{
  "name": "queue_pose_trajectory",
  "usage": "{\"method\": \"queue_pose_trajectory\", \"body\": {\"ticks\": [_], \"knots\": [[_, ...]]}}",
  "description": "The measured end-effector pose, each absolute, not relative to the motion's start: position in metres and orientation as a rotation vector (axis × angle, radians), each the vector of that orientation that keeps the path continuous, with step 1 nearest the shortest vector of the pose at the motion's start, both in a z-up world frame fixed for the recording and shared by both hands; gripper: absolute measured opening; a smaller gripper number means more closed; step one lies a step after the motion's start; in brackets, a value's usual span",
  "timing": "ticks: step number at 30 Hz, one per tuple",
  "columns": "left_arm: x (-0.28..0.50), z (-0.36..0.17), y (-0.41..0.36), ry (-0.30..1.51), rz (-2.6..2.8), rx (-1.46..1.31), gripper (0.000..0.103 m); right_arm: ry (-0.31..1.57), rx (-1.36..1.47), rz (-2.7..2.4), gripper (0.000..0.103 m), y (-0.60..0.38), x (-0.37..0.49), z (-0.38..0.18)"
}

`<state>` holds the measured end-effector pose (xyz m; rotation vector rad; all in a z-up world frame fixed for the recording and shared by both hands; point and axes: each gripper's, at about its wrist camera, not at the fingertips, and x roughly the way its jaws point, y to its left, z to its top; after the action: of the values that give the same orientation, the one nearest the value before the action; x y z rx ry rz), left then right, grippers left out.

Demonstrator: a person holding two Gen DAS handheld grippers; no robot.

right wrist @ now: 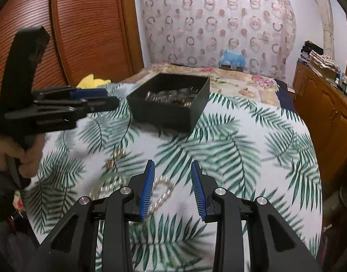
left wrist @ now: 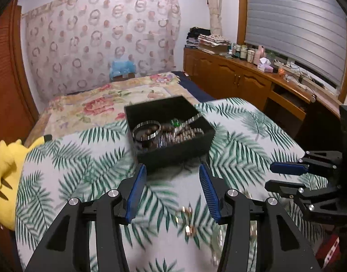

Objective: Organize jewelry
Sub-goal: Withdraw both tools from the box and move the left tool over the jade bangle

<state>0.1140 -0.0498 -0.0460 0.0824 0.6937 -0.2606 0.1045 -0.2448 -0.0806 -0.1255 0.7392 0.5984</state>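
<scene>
Both jaws stood open, empty. Judged best: lower right gripper (right wrist: pixel 172 188) squarely over pearl strand (right wrist: pixel 161 195), then lift toward black box (right wrist: pixel 171 115).

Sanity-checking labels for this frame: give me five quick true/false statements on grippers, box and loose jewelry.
1. The left gripper is open and holds nothing. True.
2. The black box is empty. False: it holds bracelets, including a silver bangle and brown beads.
3. Loose jewelry lies on the palm-leaf cloth, outside the box. True: a pearl strand sits near the right gripper's left finger.
4. The right gripper is clamped on the pearl strand. False: its jaws are apart and hold nothing.
5. The box has a lid on. False: it is open at the top.
</scene>
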Motion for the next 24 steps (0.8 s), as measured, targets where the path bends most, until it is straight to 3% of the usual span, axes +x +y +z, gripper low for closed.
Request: {"method": "queue_pose_trajectory", "body": {"ticks": [16,24], "knots": [[0.057,-0.075,-0.049,0.774,-0.341,0.043,0.047,0.796,-0.107,0.579,0.036,-0.251,0.072,-0.111],[0.065,-0.090,-0.073,0.823,-0.385,0.096,0.025,0.782,-0.107,0.587,0.036,-0.249,0.067,-0.115]]}}
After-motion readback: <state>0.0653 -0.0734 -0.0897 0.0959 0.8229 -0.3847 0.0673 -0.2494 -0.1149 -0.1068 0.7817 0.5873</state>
